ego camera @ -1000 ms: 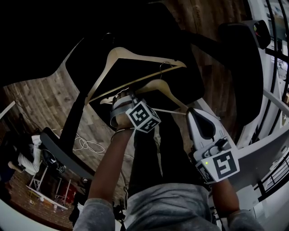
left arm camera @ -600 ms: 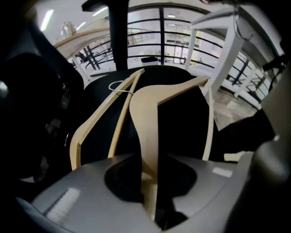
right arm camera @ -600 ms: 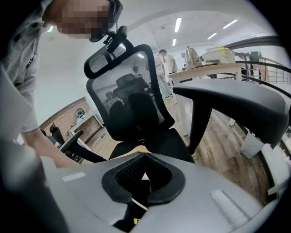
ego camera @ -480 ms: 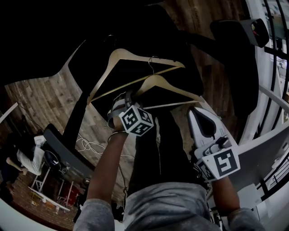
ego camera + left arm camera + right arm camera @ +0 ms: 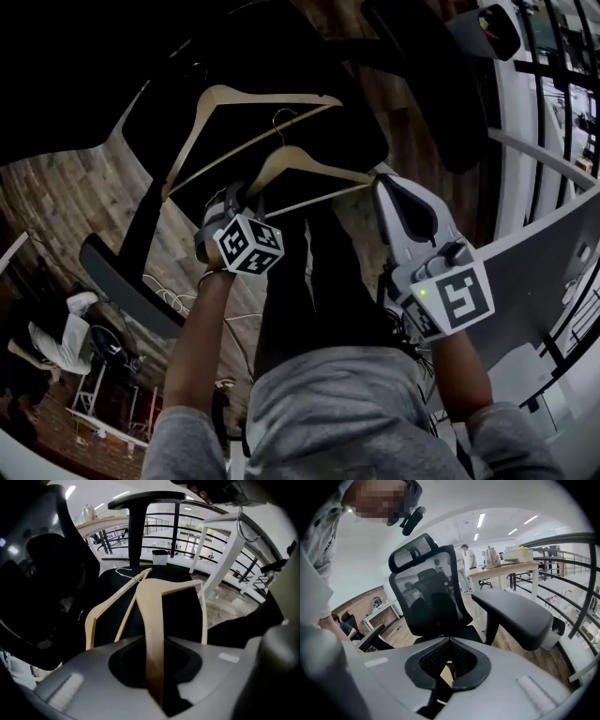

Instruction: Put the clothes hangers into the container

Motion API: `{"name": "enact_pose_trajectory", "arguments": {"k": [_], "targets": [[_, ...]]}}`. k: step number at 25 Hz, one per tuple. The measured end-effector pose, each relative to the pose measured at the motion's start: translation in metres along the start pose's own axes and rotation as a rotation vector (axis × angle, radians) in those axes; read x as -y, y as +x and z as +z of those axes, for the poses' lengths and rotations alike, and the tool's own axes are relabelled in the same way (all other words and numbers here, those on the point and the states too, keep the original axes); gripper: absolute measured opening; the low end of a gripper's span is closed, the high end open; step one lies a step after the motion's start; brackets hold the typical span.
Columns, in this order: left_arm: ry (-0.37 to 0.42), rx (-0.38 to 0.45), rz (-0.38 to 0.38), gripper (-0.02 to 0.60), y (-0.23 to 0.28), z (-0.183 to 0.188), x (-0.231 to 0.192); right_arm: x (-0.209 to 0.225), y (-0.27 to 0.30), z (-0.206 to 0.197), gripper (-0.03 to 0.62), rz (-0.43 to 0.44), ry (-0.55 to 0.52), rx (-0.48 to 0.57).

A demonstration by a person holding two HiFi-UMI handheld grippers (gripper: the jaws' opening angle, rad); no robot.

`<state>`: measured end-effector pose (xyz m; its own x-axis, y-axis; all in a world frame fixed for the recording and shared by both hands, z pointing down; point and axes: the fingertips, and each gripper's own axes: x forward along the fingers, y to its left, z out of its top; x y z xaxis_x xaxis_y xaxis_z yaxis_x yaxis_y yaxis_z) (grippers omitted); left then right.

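Observation:
Two pale wooden hangers show over a black chair seat (image 5: 323, 108). The far hanger (image 5: 234, 98) lies flat on it. The near hanger (image 5: 309, 161) is held at both ends. My left gripper (image 5: 246, 195) is shut on its left arm; the jaws have just been closing, with the wood between them. In the left gripper view that arm (image 5: 152, 620) runs straight through my left gripper (image 5: 155, 670), and the other hanger (image 5: 108, 609) lies beyond. My right gripper (image 5: 382, 180) is shut on the right end; a sliver of wood (image 5: 449, 677) shows in my right gripper (image 5: 448, 667).
A black mesh office chair (image 5: 426, 592) and a padded armrest (image 5: 515, 613) stand ahead of the right gripper. A white table leg (image 5: 220, 559) and dark railings (image 5: 197, 538) lie beyond the seat, with a small dark bin (image 5: 160, 556) far off. The floor is wood.
Both grippers have risen, carrying the near hanger up off the seat and to the left in the head view. The far hanger stays where it lay.

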<state>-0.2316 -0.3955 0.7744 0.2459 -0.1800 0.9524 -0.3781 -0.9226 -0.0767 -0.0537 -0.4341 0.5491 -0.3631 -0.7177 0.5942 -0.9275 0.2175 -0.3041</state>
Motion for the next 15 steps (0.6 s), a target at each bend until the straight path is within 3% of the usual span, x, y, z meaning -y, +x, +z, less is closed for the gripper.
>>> {"name": "enact_pose_trajectory", "arguments": {"k": [15], "targets": [[-0.134,0.138,0.057,0.057,-0.094,0.010,-0.012,-0.034,-0.086,0.034,-0.003,-0.122,-0.054,0.112]]}}
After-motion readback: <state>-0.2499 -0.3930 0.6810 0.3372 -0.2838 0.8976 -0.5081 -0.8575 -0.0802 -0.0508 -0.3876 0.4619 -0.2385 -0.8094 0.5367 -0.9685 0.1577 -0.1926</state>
